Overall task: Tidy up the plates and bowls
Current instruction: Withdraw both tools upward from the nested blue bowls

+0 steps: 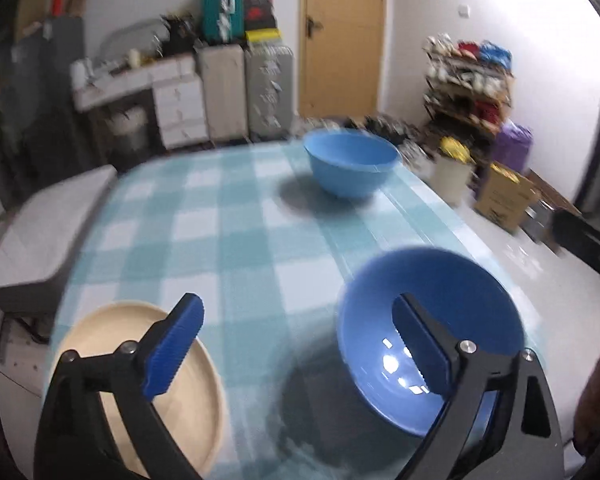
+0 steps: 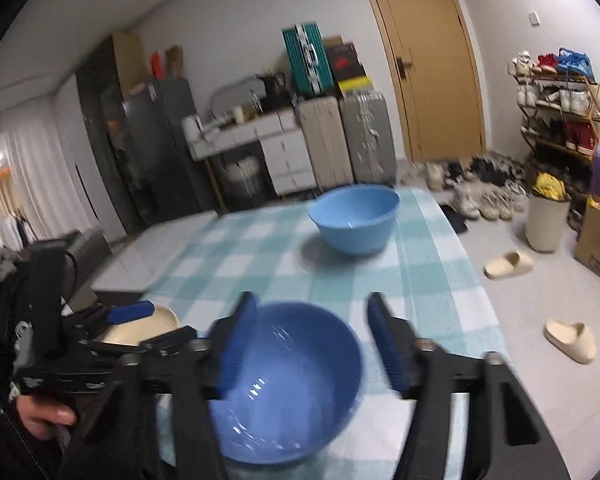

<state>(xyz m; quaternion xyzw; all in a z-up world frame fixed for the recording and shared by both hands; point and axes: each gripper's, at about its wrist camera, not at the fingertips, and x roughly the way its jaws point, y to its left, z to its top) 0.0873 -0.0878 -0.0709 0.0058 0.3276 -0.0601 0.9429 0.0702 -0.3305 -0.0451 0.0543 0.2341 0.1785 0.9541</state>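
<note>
Blue bowls were the open items: a dark blue bowl (image 2: 288,384) at the near edge of the table (image 1: 204,216), and a lighter blue bowl (image 1: 352,168) upright at the far end, well apart from everything. Cream plate (image 1: 140,384) lay flat at the near left corner.

Right gripper (image 2: 312,344) stood roughly two-thirds open, straddling the dark bowl's rim: one pad over the inside, the other outside to the right. Neither pad pressed on the wall, so nothing was held. Bowl sat on the checked cloth, apparently a bit tilted; motion blur made that uncertain.

Left gripper (image 1: 296,344) was almost fully wide and empty. Left finger hung over the plate, right finger over the dark bowl. It wasn't committed to either.

My read on the layout: near bowl and plate were parked side by side at the front so both hands could reach them, and the far bowl was the stray one. Sorting by type would mean nesting the two bowls, plate kept separate. With both claws slack over settled items, this looked like a between-steps moment; fetching the far bowl seemed the likely next job, though that's a guess.

A hand (image 2: 48,412) gripped the left tool's handle.
</note>
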